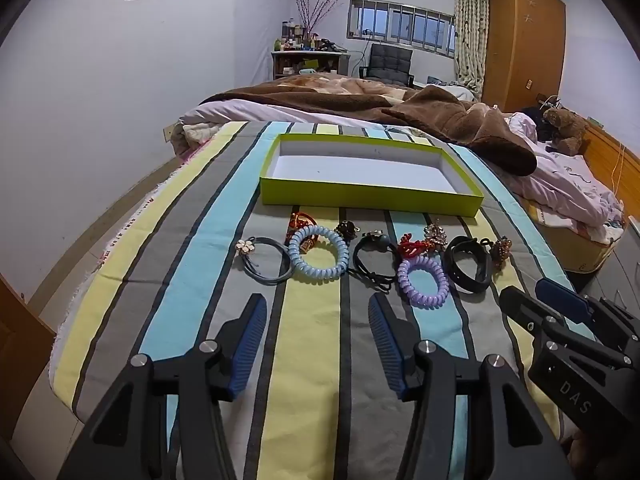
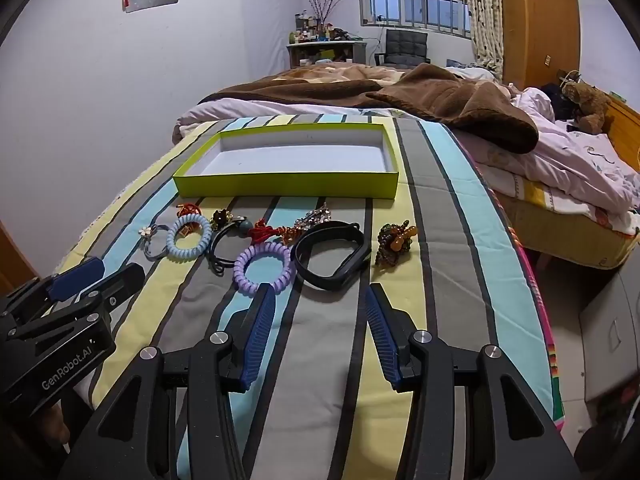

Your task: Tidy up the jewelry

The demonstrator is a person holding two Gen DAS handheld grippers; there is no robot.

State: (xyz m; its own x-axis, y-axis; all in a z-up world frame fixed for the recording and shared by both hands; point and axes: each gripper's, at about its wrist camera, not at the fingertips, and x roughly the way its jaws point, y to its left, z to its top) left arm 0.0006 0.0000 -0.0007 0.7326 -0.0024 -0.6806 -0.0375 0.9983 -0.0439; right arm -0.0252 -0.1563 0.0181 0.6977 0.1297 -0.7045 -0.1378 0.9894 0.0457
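Behind the blue coil point(image 1: 319, 254), the red ornament point(image 1: 301, 224) is partly hidden. Desk point(image 1: 308, 54) clutter beyond is too small, perhaps bottles.

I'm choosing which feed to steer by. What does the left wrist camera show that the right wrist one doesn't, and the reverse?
Only the left wrist view shows the right gripper from outside, at its right edge. Only the right wrist view shows the left gripper from outside and the amber bead cluster unobstructed. Both share the shallow lime-green cardboard box, the purple spiral hair tie and the striped cloth.
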